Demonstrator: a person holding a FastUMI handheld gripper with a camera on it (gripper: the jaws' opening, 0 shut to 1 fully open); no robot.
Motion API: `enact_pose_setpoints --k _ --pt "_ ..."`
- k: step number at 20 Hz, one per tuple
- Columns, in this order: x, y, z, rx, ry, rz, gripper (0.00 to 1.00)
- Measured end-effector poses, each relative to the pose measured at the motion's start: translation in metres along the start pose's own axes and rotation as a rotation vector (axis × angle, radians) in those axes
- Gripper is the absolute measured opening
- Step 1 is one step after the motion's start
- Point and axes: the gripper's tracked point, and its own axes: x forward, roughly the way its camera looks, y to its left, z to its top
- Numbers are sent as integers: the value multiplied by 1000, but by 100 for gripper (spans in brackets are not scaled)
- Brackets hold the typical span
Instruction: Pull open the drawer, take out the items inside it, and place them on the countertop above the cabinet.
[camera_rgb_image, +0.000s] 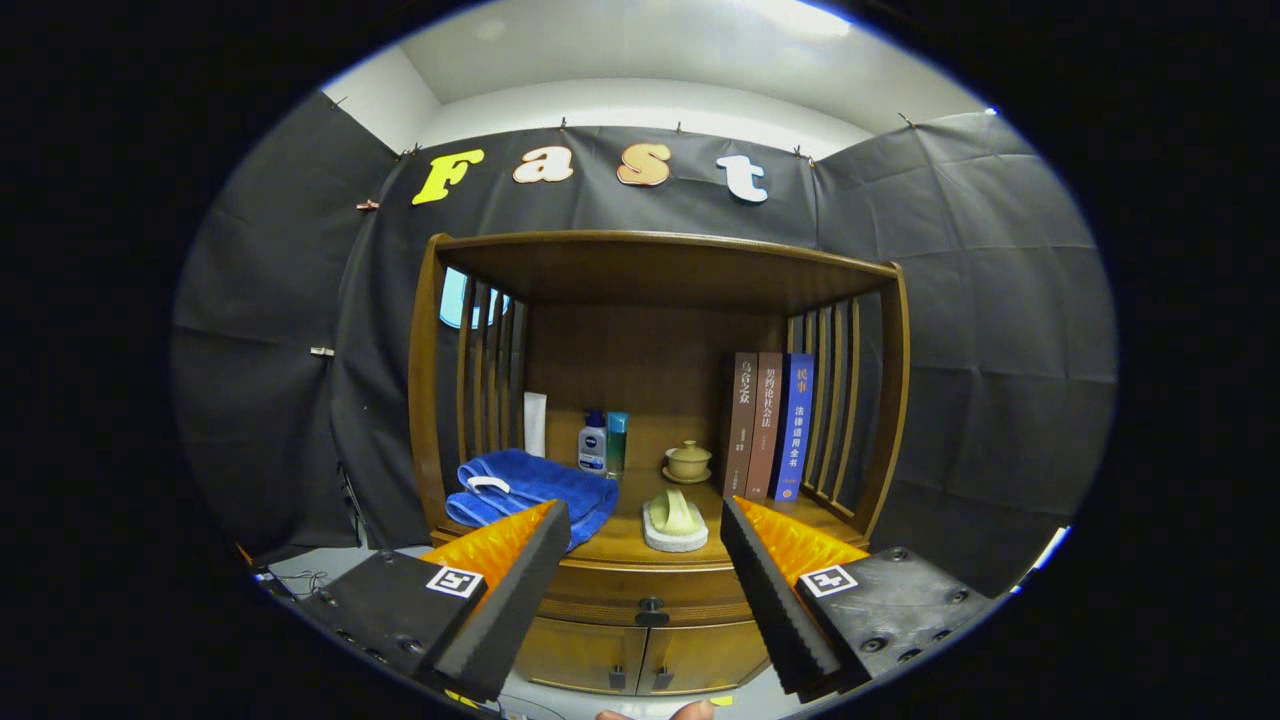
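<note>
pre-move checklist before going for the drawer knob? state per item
1. Gripper open, nothing between fingers: ok.
2. Drawer shut, not yet pulled: ok as start state.
3. Drawer knob visible between and beyond the fingers: ok.
4. Fingers at the knob: not ok, short of it.
5. Bare countertop spot between blue towel and soap dish: ok, though narrow.
6. Drawer contents: cannot tell, drawer closed.

A bright light (800, 15) shines from the ceiling. The cabinet (655, 400) is dim inside, under its top. Straight lines bend near the edges. Everything looks sharp.
</note>
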Motion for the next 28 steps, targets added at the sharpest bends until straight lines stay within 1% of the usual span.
enact_pose_setpoints --k 10,18,28 --pt "-5 11 4 -20 -21 13 99" --pt "-3 5 -5 -17 -3 8 99" --pt "-5 -3 -1 -24 -21 -1 99"
